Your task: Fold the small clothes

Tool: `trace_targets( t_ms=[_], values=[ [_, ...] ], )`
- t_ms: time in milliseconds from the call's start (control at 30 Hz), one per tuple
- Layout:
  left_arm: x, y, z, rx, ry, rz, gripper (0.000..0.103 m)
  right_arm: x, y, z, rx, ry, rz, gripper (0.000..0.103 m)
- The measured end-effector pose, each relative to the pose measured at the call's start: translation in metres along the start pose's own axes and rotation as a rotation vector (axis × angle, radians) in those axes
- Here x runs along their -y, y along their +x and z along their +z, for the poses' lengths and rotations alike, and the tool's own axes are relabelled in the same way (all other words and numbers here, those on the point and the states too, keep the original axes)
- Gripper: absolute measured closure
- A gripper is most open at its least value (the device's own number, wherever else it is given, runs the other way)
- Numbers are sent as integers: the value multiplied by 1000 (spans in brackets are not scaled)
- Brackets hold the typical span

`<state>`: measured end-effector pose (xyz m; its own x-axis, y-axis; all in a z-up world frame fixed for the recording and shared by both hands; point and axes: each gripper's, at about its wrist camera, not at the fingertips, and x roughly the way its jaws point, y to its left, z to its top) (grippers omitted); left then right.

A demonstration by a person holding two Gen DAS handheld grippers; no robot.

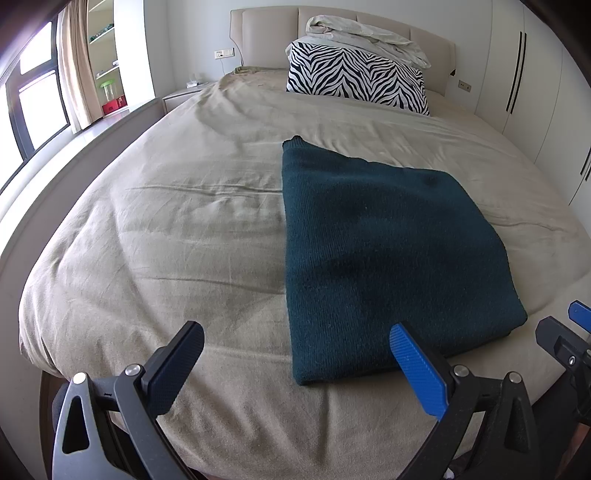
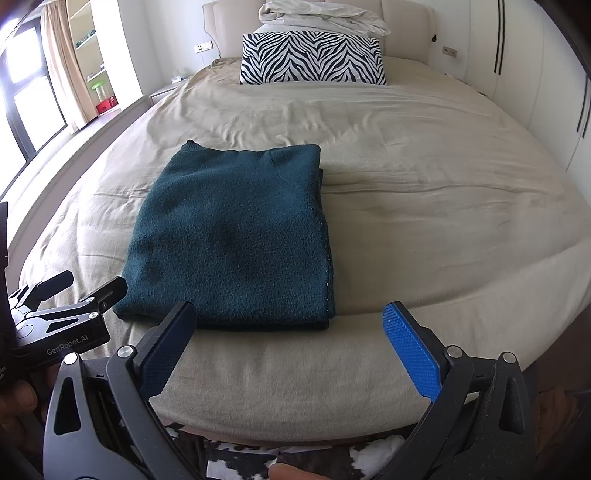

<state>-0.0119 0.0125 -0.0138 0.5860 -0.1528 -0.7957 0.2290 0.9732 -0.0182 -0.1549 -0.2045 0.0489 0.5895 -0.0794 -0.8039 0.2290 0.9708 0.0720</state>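
Note:
A dark teal knitted garment (image 1: pixel 388 254) lies folded into a flat rectangle on the beige bed (image 1: pixel 177 236); the right wrist view shows the same garment (image 2: pixel 232 240) near the bed's front edge. My left gripper (image 1: pixel 295 354) hovers open just in front of its near-left corner, nothing between its fingers. My right gripper (image 2: pixel 290 332) also stands open and empty, in front of the garment's near-right edge. In the right wrist view the left gripper (image 2: pixel 92 284) shows at the left edge. In the left wrist view one blue and one black fingertip of the right gripper (image 1: pixel 569 321) show at the far right.
A zebra-striped pillow (image 2: pixel 312 57) with a crumpled pale blanket (image 2: pixel 321 13) on top sits by the headboard. White wardrobes (image 1: pixel 535 74) line the right side. A window (image 1: pixel 33 96), curtain and shelves stand at left. A black-and-white patterned rug (image 2: pixel 240 458) lies below the bed's edge.

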Motion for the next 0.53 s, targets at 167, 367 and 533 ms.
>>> trace_targets(
  t_ms=[167, 367, 533],
  values=[
    [-1, 2, -1, -4, 3, -2, 0, 2, 1, 0, -1, 1, 1, 0],
    [-1, 3, 0, -5, 1, 0, 0, 4, 1, 0, -2, 1, 2, 0],
    [-1, 1, 2, 7, 9, 2, 0, 5, 1, 1, -3, 1, 2, 0]
  ],
)
